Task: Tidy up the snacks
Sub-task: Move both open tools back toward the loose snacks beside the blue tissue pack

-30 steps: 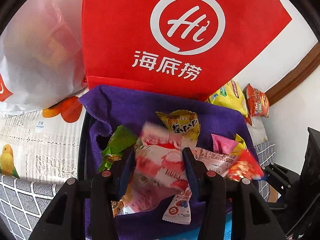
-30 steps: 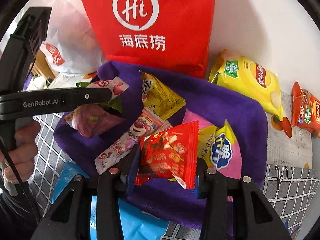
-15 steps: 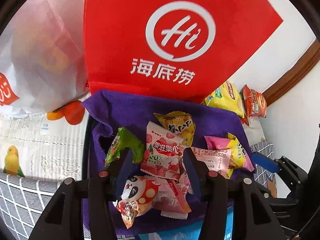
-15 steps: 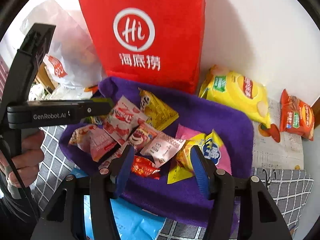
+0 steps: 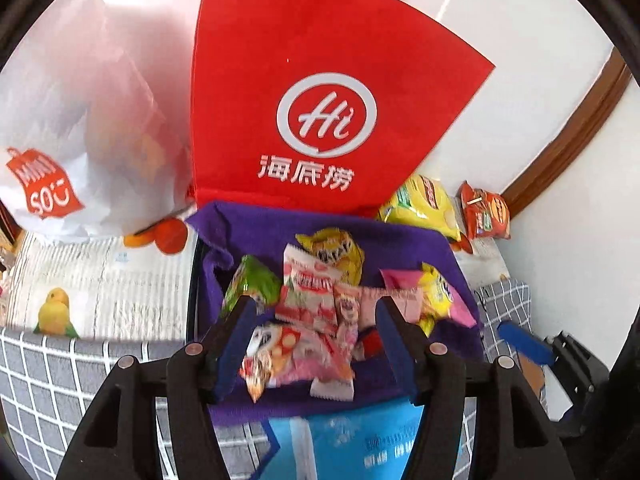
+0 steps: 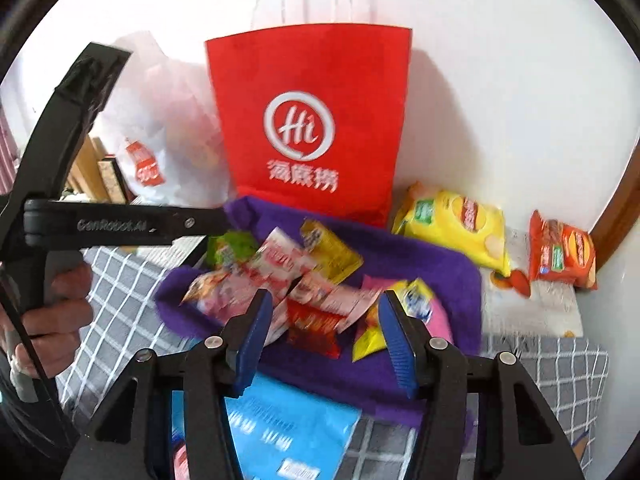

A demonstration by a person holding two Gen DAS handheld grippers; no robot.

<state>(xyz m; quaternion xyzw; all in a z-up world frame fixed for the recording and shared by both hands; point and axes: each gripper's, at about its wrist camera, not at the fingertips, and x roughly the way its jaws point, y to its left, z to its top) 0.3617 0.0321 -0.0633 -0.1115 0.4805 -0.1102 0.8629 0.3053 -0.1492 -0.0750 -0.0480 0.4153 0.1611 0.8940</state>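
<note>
Several small snack packets lie piled on a purple cloth [image 5: 400,248] [image 6: 432,268]: a pink-and-white packet [image 5: 308,296] [image 6: 280,260], a yellow one [image 5: 336,252] [image 6: 332,248], a green one [image 5: 252,284] [image 6: 232,246] and a red one [image 6: 316,324]. My left gripper [image 5: 314,312] is open and empty above the near side of the pile. My right gripper [image 6: 322,312] is open and empty above the red packet. The left gripper's body [image 6: 112,224] shows at the left of the right wrist view.
A red paper bag [image 5: 320,120] [image 6: 308,120] stands behind the cloth against the wall. A white plastic bag [image 5: 80,128] is to its left. A yellow chip bag [image 6: 456,224] and an orange packet [image 6: 560,252] lie at right. A blue packet [image 6: 280,428] lies near.
Both grippers let go of their packets, which now lie on the purple cloth. Both grippers have since pulled back and up, away from the pile.
</note>
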